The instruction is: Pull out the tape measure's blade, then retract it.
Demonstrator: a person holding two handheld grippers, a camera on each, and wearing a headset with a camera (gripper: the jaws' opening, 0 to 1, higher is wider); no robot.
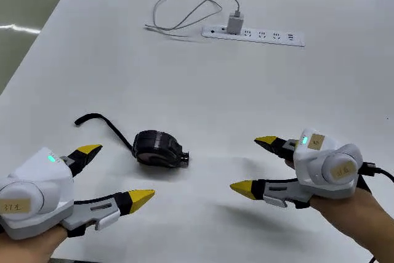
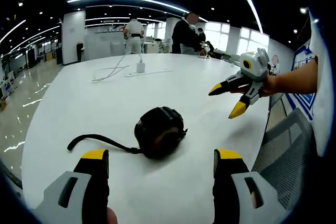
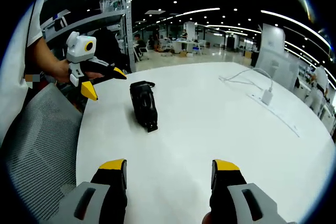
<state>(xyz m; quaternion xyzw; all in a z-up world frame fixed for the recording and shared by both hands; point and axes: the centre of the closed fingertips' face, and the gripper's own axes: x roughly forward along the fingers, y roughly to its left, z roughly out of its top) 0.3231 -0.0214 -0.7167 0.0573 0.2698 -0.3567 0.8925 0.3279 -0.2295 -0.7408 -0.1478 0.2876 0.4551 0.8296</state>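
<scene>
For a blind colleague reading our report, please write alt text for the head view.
A black tape measure lies on a white table, blade not pulled out, between the open left gripper and the open right gripper; neither touches it. A power strip with a charger plugged in lies farther back.

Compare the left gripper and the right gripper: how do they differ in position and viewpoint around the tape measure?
The left gripper sits nearer the tape measure, on the side of its strap. The right gripper hangs farther off, facing its blade end. The left gripper view shows the case's broad round side, while the right gripper view shows it narrow and end-on. Both are open, holding nothing.
</scene>
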